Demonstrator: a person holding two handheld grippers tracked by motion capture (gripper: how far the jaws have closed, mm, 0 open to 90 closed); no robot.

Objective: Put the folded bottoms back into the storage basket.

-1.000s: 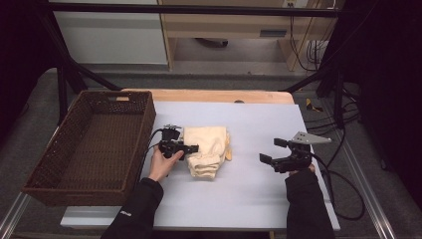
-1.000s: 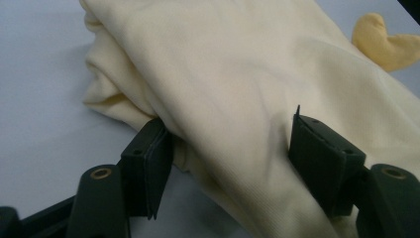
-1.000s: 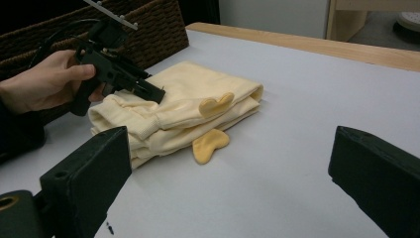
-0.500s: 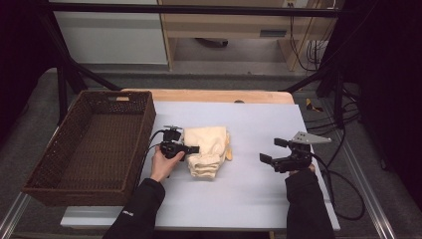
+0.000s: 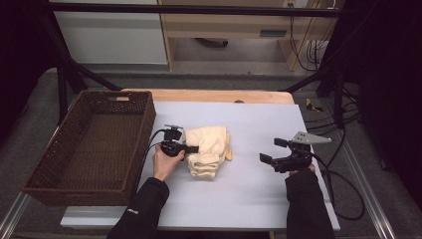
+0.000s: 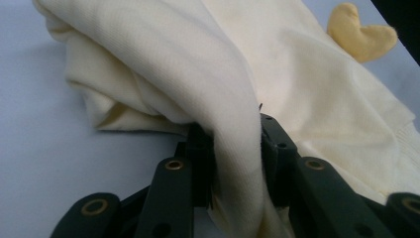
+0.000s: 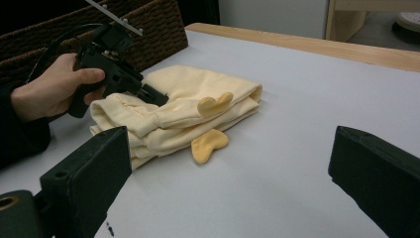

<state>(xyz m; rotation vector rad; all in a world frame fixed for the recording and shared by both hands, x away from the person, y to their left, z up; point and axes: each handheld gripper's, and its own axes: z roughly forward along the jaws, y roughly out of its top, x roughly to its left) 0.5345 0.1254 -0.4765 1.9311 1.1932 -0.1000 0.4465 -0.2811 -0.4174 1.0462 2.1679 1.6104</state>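
Left gripper jaws just closed, pinching cream garment.

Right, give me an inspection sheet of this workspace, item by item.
Surface: pale table top with a wooden strip along its far edge.
Job's things: folded cream garment with yellow heart-shaped tabs, lying mid-table; brown wicker basket at the table's left end, nothing seen inside.
Clutter: nothing seen.
Grippers: left gripper has just been closing its jaws and now pinches a fold of the garment's near-left edge; right gripper is held open, apart from the garment, over bare table.
Cables: one trails from each gripper; more hang at the far right by the frame.
Surroundings: black frame poles, grey floor, white and wooden furniture behind the table.
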